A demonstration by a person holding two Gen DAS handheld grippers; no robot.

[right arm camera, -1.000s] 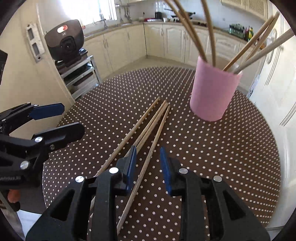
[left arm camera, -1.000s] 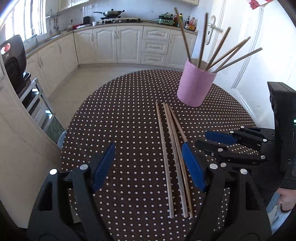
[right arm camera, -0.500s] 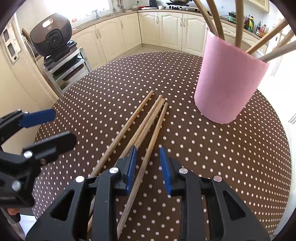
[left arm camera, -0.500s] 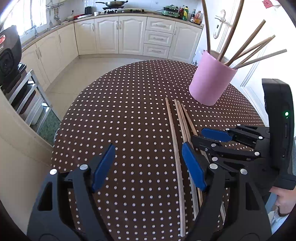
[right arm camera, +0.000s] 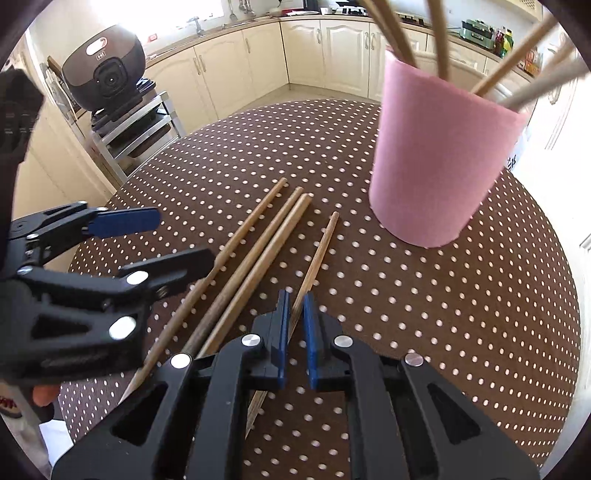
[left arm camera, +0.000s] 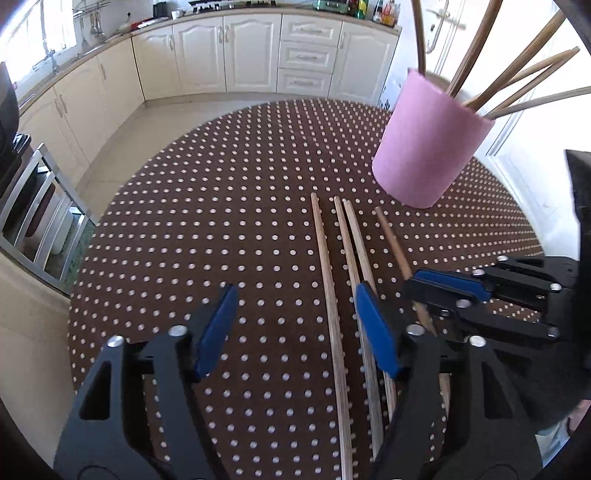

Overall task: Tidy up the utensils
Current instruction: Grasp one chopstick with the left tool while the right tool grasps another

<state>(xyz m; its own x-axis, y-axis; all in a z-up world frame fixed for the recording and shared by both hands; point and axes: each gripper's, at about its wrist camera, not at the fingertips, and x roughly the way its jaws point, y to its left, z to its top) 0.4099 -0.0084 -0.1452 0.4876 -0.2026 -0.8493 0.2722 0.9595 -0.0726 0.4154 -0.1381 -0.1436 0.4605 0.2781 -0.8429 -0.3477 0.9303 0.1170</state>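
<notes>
Several wooden chopsticks lie side by side on the dotted brown table (left arm camera: pixel 221 221). A pink cup (left arm camera: pixel 428 140) holding several more chopsticks stands at the far right; it also shows in the right wrist view (right arm camera: pixel 439 162). My right gripper (right arm camera: pixel 294 314) has closed around the rightmost chopstick (right arm camera: pixel 317 251), which sits slightly apart from the others. It also shows in the left wrist view (left arm camera: pixel 439 291). My left gripper (left arm camera: pixel 291 325) is open, low over the leftmost chopstick (left arm camera: pixel 325 258), and holds nothing. It also shows in the right wrist view (right arm camera: pixel 147 240).
The round table's edge curves close on the left and right. Kitchen cabinets (left arm camera: pixel 251 48) line the far wall. A black appliance (right arm camera: pixel 107 74) sits on a metal rack to the left. A white door (left arm camera: pixel 454 33) is behind the cup.
Both grippers have moved forward and down toward the chopsticks. My right gripper has narrowed from partly open to shut on the rightmost chopstick, which has shifted away from the others.
</notes>
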